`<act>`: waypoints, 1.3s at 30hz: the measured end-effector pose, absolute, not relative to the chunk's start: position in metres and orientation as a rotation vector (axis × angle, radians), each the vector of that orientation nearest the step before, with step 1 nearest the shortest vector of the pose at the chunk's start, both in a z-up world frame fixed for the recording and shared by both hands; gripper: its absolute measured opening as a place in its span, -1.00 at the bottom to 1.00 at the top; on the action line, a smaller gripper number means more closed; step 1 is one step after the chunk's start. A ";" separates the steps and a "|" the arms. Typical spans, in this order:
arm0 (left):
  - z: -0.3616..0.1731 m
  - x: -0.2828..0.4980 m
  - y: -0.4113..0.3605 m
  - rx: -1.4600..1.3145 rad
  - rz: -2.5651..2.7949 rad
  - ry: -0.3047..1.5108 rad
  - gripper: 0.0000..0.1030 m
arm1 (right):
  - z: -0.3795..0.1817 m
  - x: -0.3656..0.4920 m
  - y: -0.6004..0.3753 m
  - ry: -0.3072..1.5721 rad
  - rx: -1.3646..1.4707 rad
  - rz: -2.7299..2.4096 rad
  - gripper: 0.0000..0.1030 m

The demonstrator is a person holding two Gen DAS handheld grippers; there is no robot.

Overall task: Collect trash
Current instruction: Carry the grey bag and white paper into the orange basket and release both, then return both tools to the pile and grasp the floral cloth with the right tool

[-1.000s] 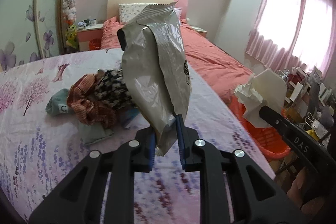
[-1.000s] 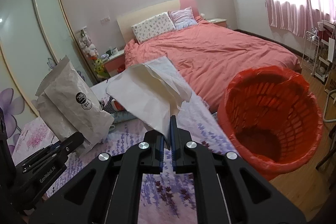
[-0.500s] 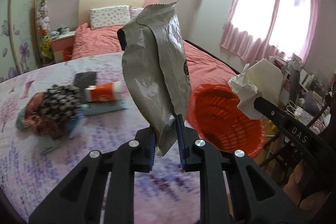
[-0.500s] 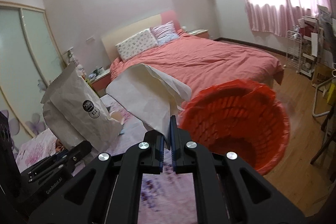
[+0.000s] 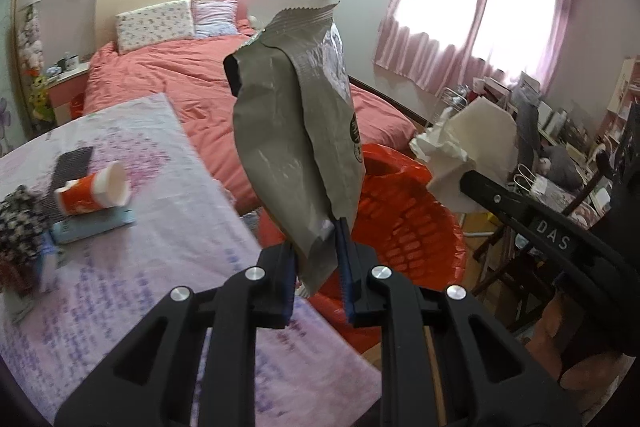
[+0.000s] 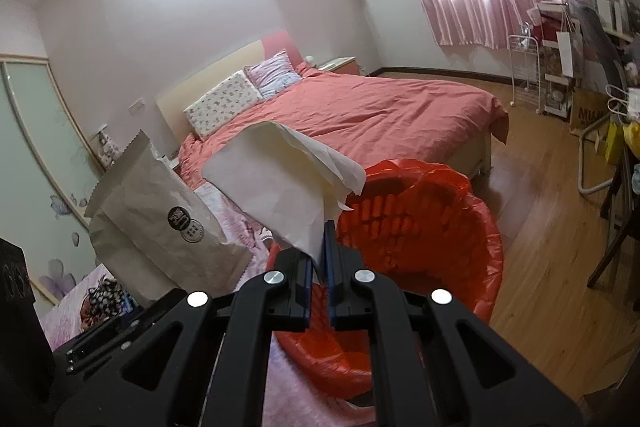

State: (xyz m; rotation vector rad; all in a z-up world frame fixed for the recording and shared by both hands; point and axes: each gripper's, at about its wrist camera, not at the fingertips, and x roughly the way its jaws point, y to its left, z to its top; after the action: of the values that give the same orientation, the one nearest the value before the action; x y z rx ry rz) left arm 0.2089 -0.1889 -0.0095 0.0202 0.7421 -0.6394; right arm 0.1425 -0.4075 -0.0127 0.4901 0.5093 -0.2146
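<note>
My left gripper (image 5: 316, 255) is shut on the bottom corner of a grey-brown snack bag (image 5: 296, 139), which stands upright in front of the orange-red basket bin (image 5: 412, 223). In the right wrist view the same snack bag (image 6: 160, 223) shows at the left. My right gripper (image 6: 318, 251) is shut on a sheet of white tissue paper (image 6: 280, 183), held just before the rim of the bin (image 6: 424, 227). From the left wrist view the tissue paper (image 5: 468, 155) hangs over the bin's right side. An orange paper cup (image 5: 94, 189) lies on its side on the table.
The table with a purple floral cloth (image 5: 160, 259) also bears a pile of patterned cloth (image 5: 16, 227) and a pale blue flat item (image 5: 92, 227). A bed with a pink cover (image 6: 360, 115) lies behind the bin. Cluttered shelves (image 6: 568, 47) and chair legs stand at the right.
Both grippers have swung to the right off the table toward the bin, each keeping its load. The bin now sits directly behind both held items, and the table's clutter has slid to the left.
</note>
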 end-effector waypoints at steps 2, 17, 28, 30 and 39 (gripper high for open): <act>-0.013 0.210 -0.201 0.032 -0.651 0.748 -0.63 | -0.017 0.145 -0.415 0.510 0.503 -0.222 -0.89; -0.054 0.236 -0.225 0.079 -0.579 0.837 0.01 | -0.033 0.151 -0.435 0.578 0.583 -0.212 -0.25; -0.040 0.225 -0.158 0.094 -0.453 0.771 0.30 | -0.012 0.152 -0.400 0.578 0.487 -0.204 -0.14; -0.037 0.222 -0.140 0.091 -0.428 0.759 0.30 | -0.008 0.153 -0.390 0.578 0.465 -0.190 -0.14; -0.033 0.219 -0.048 0.027 -0.287 0.743 0.32 | 0.000 0.165 -0.333 0.603 0.352 -0.113 -0.05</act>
State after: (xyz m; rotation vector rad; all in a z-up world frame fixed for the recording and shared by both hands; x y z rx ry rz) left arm 0.2186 -0.0481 -0.0327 0.0265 0.7428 -0.2866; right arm 0.1647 -0.3328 0.0000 0.3524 0.6029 -0.1130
